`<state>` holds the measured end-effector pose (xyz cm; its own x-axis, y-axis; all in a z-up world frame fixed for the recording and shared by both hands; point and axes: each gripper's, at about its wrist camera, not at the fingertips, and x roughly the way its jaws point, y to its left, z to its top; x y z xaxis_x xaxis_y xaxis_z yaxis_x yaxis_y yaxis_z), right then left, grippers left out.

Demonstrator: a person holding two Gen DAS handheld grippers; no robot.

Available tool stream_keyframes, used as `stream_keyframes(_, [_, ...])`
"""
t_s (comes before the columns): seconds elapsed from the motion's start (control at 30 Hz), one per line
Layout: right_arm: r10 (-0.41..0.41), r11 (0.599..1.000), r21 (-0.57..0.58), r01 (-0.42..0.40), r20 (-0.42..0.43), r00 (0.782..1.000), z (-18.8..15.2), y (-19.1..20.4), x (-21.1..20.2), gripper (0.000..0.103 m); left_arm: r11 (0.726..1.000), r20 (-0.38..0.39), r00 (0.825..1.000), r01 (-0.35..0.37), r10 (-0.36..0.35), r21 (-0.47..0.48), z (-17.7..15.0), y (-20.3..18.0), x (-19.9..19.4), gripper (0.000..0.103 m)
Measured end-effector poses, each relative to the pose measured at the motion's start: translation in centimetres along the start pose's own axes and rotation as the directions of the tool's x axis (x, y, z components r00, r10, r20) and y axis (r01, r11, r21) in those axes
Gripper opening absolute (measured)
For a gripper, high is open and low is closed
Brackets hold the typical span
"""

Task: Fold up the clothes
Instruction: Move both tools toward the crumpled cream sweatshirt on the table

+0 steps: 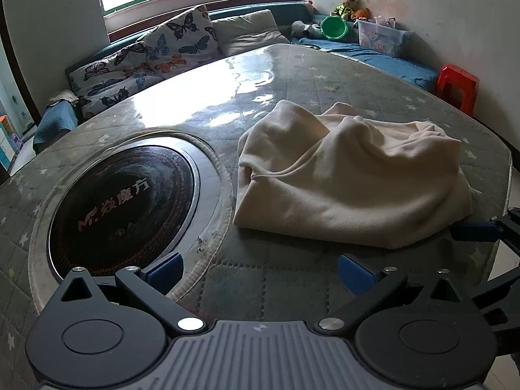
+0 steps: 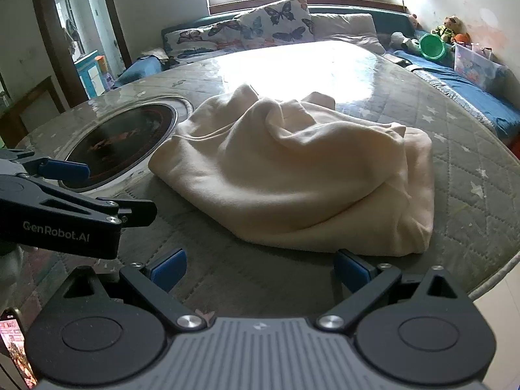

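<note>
One crumpled cream fleece garment (image 1: pixel 351 182) is lying in a heap on the round grey quilted tabletop (image 1: pixel 260 279), just right of its one black circular inset cooktop (image 1: pixel 123 204). Two grippers are hovering at the near edge: the left gripper (image 1: pixel 260 271) and the right gripper (image 2: pixel 260 268), each with jaws standing apart and holding nothing. Two butterfly-print cushions (image 1: pixel 182 37) are resting on the far sofa.

A crumpled garment (image 2: pixel 292 169) is lying on the round table (image 2: pixel 461 175), just right of the inset cooktop (image 2: pixel 120 143). My left gripper (image 1: pixel 260 271) and my right gripper (image 2: pixel 260 268) are hovering before it; a sofa (image 2: pixel 325 22) is sitting behind the table.
</note>
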<state>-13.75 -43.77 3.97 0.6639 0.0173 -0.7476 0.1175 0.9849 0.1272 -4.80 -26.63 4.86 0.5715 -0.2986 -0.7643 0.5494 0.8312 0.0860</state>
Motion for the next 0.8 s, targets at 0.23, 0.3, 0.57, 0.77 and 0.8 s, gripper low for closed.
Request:
stream_keyframes(0.23, [-0.006, 1.000, 0.015, 0.006, -0.004, 1.000, 0.6, -0.5, 0.2, 0.099, 1.000, -0.006, 1.000, 0.007, -0.007, 0.012, 0.8, 0.0, 0.3, 0.103])
stream_keyframes(0.3, [-0.007, 1.000, 0.019, 0.007, -0.005, 1.000, 0.8, -0.6, 0.3, 0.098, 1.000, -0.010, 1.000, 0.008, -0.008, 0.013, 1.0, 0.0, 0.5, 0.103])
stream_keyframes(0.57, [-0.006, 1.000, 0.029, 0.006, -0.005, 1.000, 1.7, -1.0, 0.5, 0.098, 1.000, -0.018, 1.000, 0.011, -0.011, 0.015, 1.9, 0.3, 0.9, 0.103])
stream_keyframes(0.77, [0.000, 0.999, 0.039, 0.000, -0.001, 1.000, 2.4, -1.4, 0.5, 0.095, 1.000, -0.017, 1.000, 0.011, -0.011, 0.012, 2.4, 0.6, 1.0, 0.103])
stream_keyframes(0.8, [0.000, 0.999, 0.040, 0.000, -0.001, 1.000, 2.4, -1.4, 0.5, 0.095, 1.000, -0.017, 1.000, 0.011, -0.010, 0.012, 2.5, 0.6, 1.0, 0.103])
